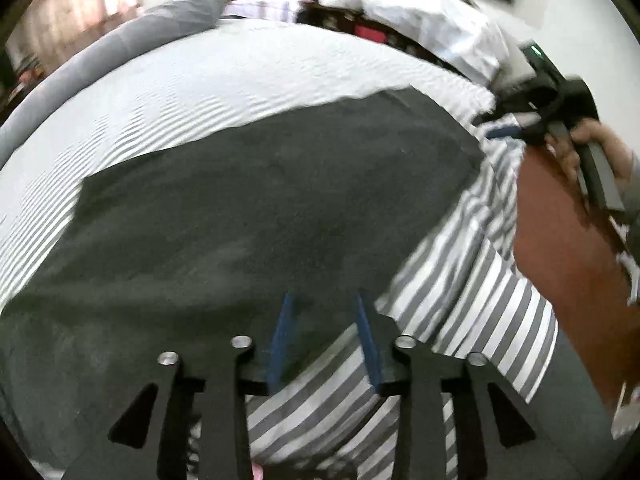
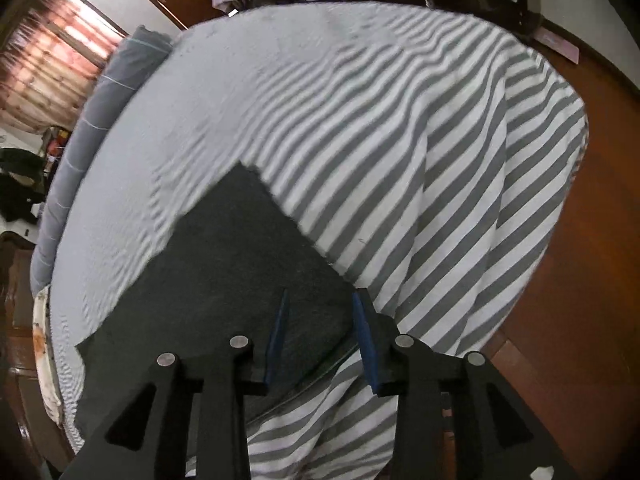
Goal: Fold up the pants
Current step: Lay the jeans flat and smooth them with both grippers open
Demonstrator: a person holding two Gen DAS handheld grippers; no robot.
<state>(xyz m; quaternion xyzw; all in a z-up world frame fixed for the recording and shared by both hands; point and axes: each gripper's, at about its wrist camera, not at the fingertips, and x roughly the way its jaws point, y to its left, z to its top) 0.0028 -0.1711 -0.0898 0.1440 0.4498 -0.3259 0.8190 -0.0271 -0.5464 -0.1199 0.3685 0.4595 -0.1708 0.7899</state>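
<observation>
My left gripper (image 1: 325, 338) hangs over the near edge of the dark grey pants (image 1: 248, 200), its blue pads parted with nothing pinched; through the gap I see the edge of the dark cloth and the striped sheet (image 1: 472, 280) below it. In the left wrist view the pants lie flat on the bed, filling the middle of the frame, their long axis running from the lower left up toward the right edge, where my right hand (image 1: 592, 148) grips its tool at the far corner of the cloth. In the right wrist view my right gripper (image 2: 320, 336) also stands spread, dark fabric lying between the pads but not squeezed; the pants reach up and left from it to a squared end at mid-frame. Each gripper sits at its own end of the same near edge, so I judge the next fold turns on lifting that edge and carrying it across the short way, toward the top of the frame.
</observation>
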